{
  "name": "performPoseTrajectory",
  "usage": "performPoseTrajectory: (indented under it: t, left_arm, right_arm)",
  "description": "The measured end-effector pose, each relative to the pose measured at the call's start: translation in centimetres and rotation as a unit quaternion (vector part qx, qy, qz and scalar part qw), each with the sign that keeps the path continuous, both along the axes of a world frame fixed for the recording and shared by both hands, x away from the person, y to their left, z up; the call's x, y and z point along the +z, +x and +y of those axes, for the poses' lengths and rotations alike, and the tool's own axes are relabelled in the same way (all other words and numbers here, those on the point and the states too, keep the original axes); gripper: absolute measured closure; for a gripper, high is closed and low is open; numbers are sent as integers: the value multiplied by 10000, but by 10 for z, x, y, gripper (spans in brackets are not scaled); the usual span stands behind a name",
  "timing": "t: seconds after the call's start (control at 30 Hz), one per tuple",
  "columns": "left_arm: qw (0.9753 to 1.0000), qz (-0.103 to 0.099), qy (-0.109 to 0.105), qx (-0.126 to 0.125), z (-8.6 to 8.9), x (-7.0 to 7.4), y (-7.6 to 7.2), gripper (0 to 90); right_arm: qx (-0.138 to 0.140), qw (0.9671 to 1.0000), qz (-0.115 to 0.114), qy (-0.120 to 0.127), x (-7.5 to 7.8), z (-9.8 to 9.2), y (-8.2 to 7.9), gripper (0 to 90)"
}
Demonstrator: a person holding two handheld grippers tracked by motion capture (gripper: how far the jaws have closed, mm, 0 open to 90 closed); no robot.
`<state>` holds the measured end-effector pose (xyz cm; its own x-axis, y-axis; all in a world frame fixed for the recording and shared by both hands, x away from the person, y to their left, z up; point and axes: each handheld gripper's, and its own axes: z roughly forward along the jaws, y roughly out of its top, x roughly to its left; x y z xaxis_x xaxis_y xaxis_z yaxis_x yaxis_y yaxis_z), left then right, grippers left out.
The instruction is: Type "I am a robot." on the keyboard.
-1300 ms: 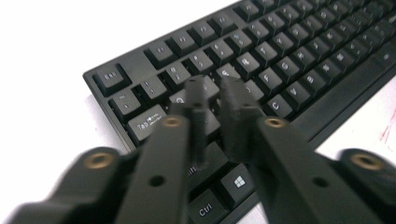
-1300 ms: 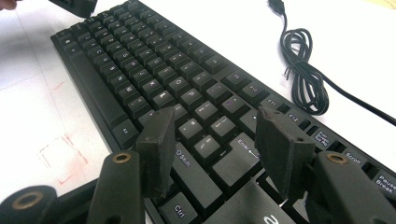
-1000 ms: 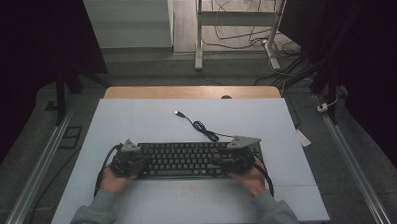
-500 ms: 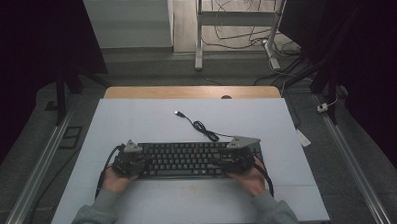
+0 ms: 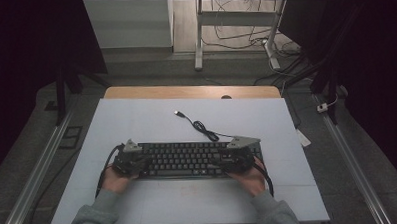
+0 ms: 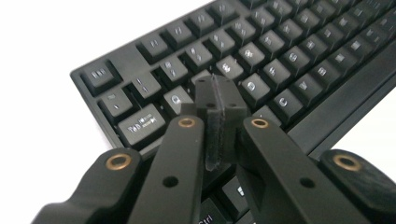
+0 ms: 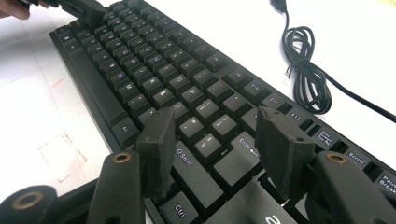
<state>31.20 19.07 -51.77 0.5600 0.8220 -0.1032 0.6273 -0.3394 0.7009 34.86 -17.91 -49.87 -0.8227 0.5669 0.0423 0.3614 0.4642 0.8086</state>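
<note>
White table (image 5: 136, 119), L gripper (image 5: 129, 162) jaws closed over keyboard (image 5: 188, 160), R gripper (image 5: 236, 159) jaws apart

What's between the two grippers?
In the high view, the keyboard's rows of black keys run from the left gripper across to the right gripper. Nothing else sits between them.

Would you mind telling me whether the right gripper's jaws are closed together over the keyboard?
No, the right gripper has its jaws spread apart, with keys of the keyboard visible between them.

White table (image 5: 137, 124), wooden edge (image 5: 186, 91) — floor cables (image 5: 239, 38)
</note>
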Motion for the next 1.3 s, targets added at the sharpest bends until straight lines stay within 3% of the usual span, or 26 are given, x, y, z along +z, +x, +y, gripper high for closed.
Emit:
performPoseTrajectory:
  t: [0.1, 0.2, 0.37, 0.53, 1.3]
  left_arm:
    - [9997, -107, -220, -9, 4, 6, -2, 870]
    - [9989, -206, -418, -47, 7, 11, -4, 789]
    - [9982, -309, -506, 24, 9, 15, -6, 586]
    - [9977, -281, -618, 29, 12, 17, -6, 481]
    - [9973, -288, -662, -148, 3, 23, -9, 427]
  right_arm:
    - [-1, 10000, -14, -6, 0, 0, 0, 480]
    - [-7, 10000, 7, -12, 0, 0, 0, 480]
    - [-17, 10000, -20, -26, 1, -1, 0, 480]
    - [-16, 10000, -23, -12, 1, -1, 0, 480]
    - [-17, 10000, -14, -17, 1, -1, 0, 480]
